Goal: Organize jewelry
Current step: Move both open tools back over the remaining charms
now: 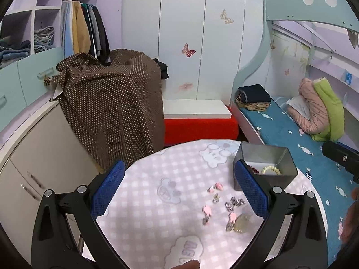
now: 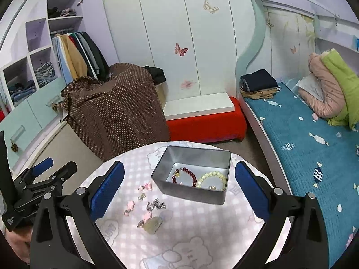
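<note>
Bedroom; round counter (image 2: pixel 202 231) under checked cloth. Grey tin (image 2: pixel 193 174) holds two bead bracelets (image 2: pixel 199 177). Loose charms (image 2: pixel 145 204) lie just left of tin, unsorted. My left hand-held gripper (image 1: pixel 179 192) and right hand-held gripper (image 2: pixel 179 192) both gape wide, empty, ready for pickup.

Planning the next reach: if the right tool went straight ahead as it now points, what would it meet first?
Probably the metal tin holding two bead bracelets; it sits between the open right tool fingers, though depth is unclear.
</note>
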Demonstrator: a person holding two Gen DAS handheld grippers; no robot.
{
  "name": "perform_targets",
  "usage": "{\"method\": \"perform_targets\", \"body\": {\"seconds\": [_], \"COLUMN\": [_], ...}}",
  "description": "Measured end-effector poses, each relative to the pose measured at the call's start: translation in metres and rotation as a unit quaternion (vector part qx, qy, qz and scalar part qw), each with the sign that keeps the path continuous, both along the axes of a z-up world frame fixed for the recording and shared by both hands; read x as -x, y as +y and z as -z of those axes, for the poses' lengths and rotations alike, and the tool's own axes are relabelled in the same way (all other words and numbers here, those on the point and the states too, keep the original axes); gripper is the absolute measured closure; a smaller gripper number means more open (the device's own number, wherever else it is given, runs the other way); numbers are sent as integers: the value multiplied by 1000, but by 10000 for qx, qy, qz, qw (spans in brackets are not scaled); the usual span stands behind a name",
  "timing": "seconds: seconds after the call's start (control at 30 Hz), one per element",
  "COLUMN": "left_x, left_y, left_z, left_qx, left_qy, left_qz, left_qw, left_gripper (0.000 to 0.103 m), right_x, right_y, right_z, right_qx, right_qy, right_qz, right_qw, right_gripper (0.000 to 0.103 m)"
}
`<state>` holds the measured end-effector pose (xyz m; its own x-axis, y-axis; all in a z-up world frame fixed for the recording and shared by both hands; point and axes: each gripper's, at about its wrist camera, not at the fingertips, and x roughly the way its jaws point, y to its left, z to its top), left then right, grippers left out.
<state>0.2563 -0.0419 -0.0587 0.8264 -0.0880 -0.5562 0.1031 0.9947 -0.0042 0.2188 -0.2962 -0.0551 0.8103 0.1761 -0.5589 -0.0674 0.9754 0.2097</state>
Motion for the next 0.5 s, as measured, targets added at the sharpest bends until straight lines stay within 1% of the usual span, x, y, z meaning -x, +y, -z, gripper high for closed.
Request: {"method": "perform_targets", "body": {"seconds": [0.3,0.5], "left_x": [26,32], "left_y": [6,12], "left_z": [4,18], "left_qx": [-38,-45], "left_qy": [3,153], "left_qz": [-45,-102], "left_qw": [10000,9998], "left_gripper": [5,5], "right_x": [24,34], "right_y": [15,24], "right_z": [5,21], "right_qx": [229,354], "right_qy": [-108,13], "right_qz": [10,-49], "right_qw": [9997,9994], "right_gripper": [8,8]}}
